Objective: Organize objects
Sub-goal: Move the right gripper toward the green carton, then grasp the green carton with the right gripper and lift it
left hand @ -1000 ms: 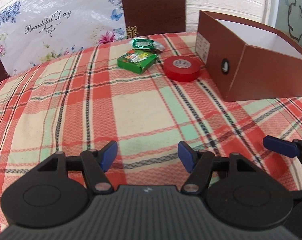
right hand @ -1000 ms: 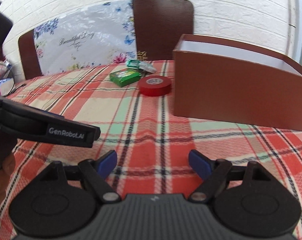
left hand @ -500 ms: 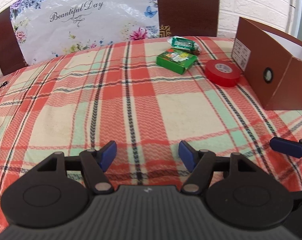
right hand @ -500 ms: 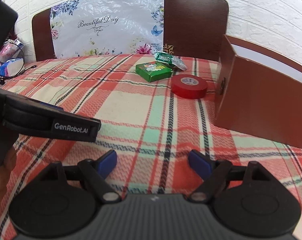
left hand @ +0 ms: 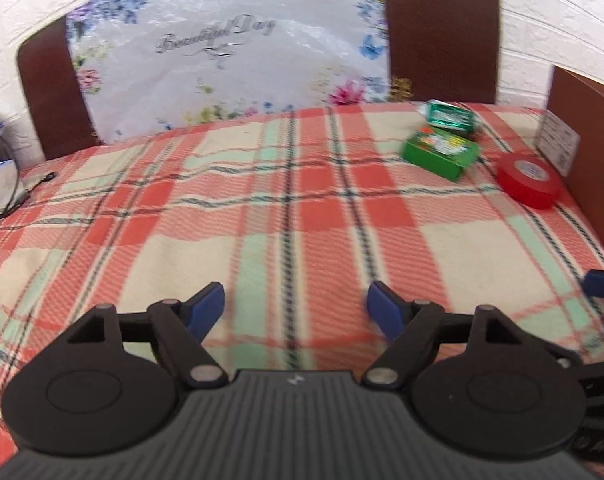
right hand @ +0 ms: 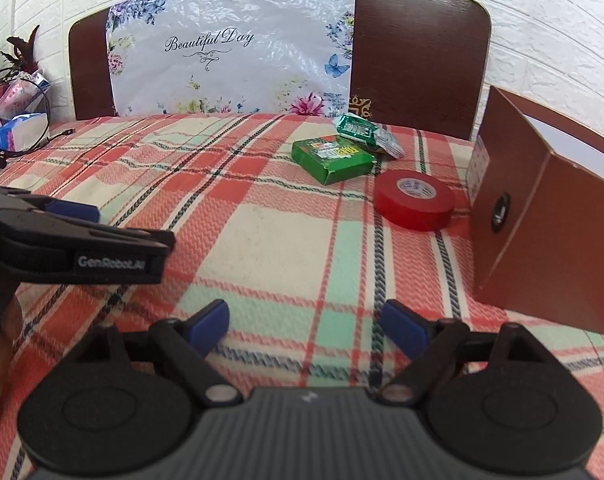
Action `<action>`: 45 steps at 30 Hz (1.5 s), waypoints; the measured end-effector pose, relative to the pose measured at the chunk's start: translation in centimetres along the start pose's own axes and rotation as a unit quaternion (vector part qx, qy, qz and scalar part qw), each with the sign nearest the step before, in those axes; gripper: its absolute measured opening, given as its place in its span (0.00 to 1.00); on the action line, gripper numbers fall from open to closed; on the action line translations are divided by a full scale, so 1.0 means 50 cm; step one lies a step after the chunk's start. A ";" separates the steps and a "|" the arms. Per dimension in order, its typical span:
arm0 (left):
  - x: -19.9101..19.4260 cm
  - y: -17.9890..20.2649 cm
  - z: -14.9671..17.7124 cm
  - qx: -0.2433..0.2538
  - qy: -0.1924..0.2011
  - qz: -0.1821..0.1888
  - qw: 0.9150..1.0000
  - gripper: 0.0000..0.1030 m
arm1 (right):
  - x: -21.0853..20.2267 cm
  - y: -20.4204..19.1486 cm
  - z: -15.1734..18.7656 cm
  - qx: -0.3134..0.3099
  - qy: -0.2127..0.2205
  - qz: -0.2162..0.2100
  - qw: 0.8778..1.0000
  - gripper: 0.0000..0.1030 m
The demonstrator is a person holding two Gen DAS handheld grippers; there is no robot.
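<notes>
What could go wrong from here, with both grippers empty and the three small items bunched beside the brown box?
1. The green foil packet leans on the green carton; gripping one may drag or flip the other.
2. The red tape roll lies flat close to the brown box, so a finger might bump the wall.
3. The left gripper and right gripper, both opening with nothing between the jaws, are side by side and could collide reaching the same cluster.

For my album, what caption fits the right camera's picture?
Empty right gripper opening above the checked cloth, facing red tape, green box, brown box.
</notes>
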State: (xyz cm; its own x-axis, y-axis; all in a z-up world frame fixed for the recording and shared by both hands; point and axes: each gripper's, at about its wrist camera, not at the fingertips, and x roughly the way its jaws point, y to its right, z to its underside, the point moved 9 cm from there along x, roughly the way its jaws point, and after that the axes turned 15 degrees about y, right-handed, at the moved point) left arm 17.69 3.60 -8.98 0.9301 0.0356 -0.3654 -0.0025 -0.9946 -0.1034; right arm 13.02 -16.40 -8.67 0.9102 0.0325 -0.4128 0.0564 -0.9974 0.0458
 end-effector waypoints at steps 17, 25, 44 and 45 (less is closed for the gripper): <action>0.019 -0.044 0.011 -0.068 0.019 0.004 0.997 0.89 | 0.224 0.011 -0.093 0.029 0.011 0.011 0.999 0.89; 0.022 -0.039 0.009 -0.073 0.024 0.012 0.997 0.89 | 0.318 0.029 -0.129 0.057 0.012 0.055 0.997 0.98; 0.024 -0.039 0.007 -0.081 0.029 0.016 0.996 0.89 | 0.233 0.013 -0.091 0.037 0.012 0.008 0.999 0.76; 0.024 -0.039 0.007 -0.080 0.029 0.016 0.996 0.89 | 0.211 0.013 -0.082 0.032 0.011 0.001 0.999 0.76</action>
State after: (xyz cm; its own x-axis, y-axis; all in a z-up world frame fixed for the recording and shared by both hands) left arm 18.69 5.63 -9.53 0.9499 0.0021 -0.3124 0.0215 -0.9980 0.0587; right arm 24.34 -16.46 -9.28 0.9192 0.0305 -0.3925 0.0285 -0.9995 -0.0110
